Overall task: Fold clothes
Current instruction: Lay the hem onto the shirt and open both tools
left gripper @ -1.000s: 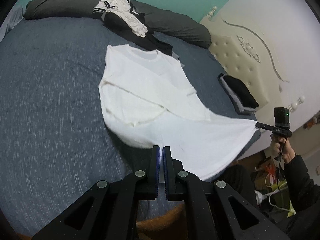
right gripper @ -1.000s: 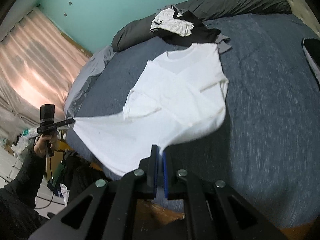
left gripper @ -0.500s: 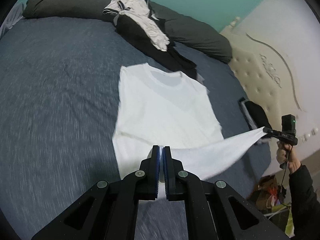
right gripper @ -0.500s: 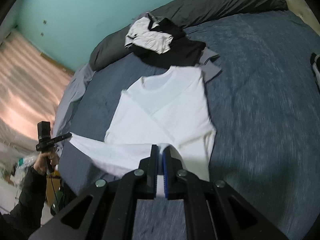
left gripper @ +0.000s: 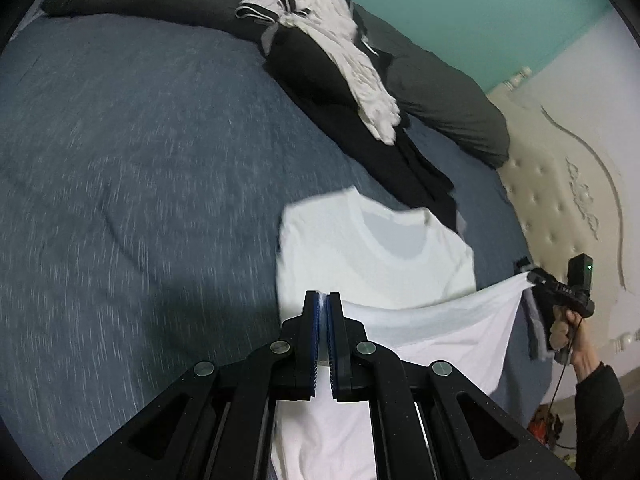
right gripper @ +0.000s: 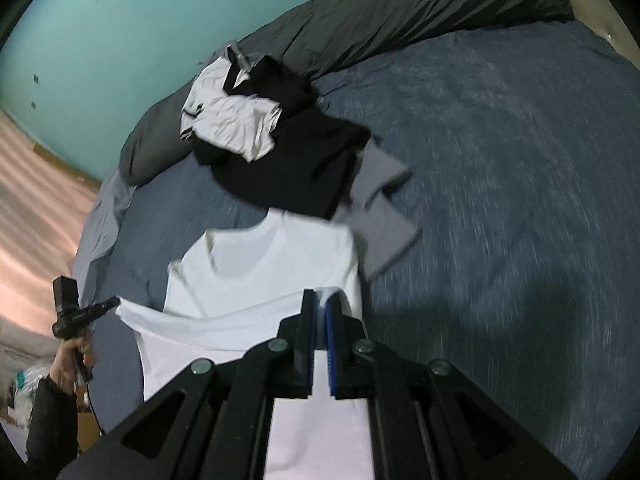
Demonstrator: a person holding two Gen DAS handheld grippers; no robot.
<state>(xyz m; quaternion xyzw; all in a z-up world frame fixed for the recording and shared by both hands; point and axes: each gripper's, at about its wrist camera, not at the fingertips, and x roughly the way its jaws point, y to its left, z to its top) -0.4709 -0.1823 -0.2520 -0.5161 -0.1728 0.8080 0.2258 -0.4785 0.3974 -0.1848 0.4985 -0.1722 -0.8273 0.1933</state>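
A white T-shirt (left gripper: 372,256) lies on the blue bed, collar toward the far side; it also shows in the right wrist view (right gripper: 260,276). My left gripper (left gripper: 324,300) is shut on one corner of its hem. My right gripper (right gripper: 320,300) is shut on the other hem corner. The hem is lifted and stretched between them over the shirt's lower body. The right gripper shows at the right in the left wrist view (left gripper: 532,276), and the left gripper shows at the left in the right wrist view (right gripper: 112,304).
A heap of black, white and grey clothes (left gripper: 336,60) lies beyond the collar, also in the right wrist view (right gripper: 272,140). Dark pillows (right gripper: 400,12) line the far edge. A cream padded headboard (left gripper: 560,200) stands at the right. The blue bedcover (left gripper: 120,200) spreads left.
Both grippers have carried the hem forward over the shirt toward the collar. The shirt's lower half now doubles over its upper half.
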